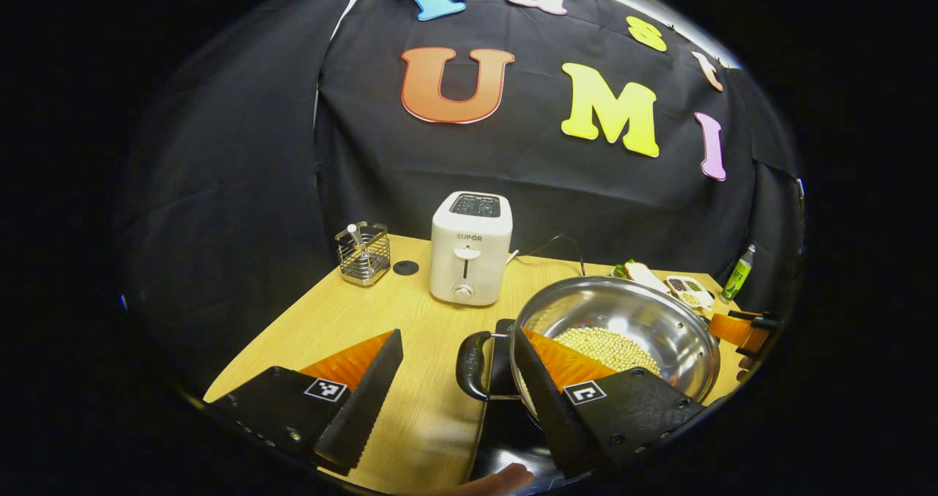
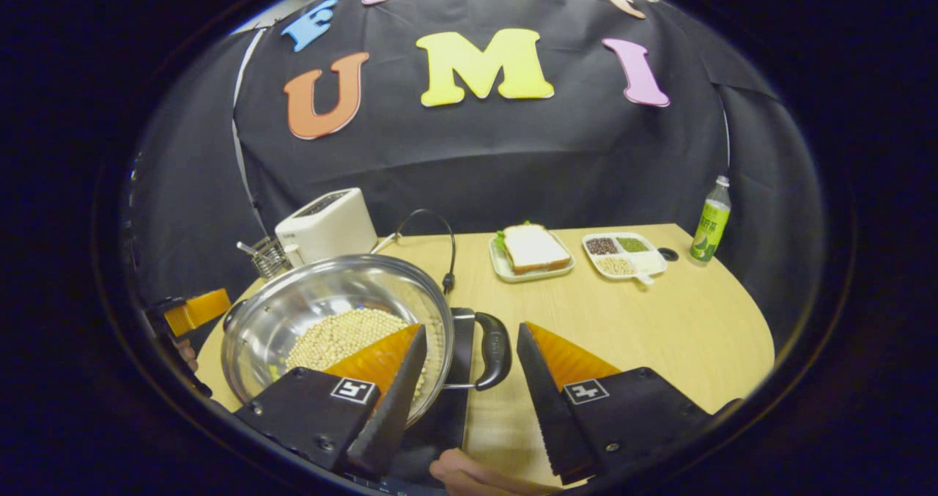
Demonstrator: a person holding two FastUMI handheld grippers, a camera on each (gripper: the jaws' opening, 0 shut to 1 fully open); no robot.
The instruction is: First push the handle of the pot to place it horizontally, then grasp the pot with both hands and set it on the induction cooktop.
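Observation:
A steel pot (image 1: 645,313) holding pale beans sits over a flat black induction cooktop (image 1: 506,430) on the wooden table. Its black loop handle (image 1: 473,364) lies between the fingers of my left gripper (image 1: 458,335), which is open and not pressing on it. In the right gripper view the same pot (image 2: 315,298) is at the left, over the cooktop (image 2: 440,415). Its other black handle (image 2: 495,349) sits between the spread fingers of my right gripper (image 2: 471,329), also open. The far gripper (image 1: 744,331) appears beyond the pot's rim.
A white toaster (image 1: 470,247) and a wire utensil rack (image 1: 363,254) stand at the back. A sandwich plate (image 2: 531,250), a divided dish (image 2: 623,253) and a green bottle (image 2: 709,223) sit at the far right. A black cable (image 2: 440,239) runs behind the pot.

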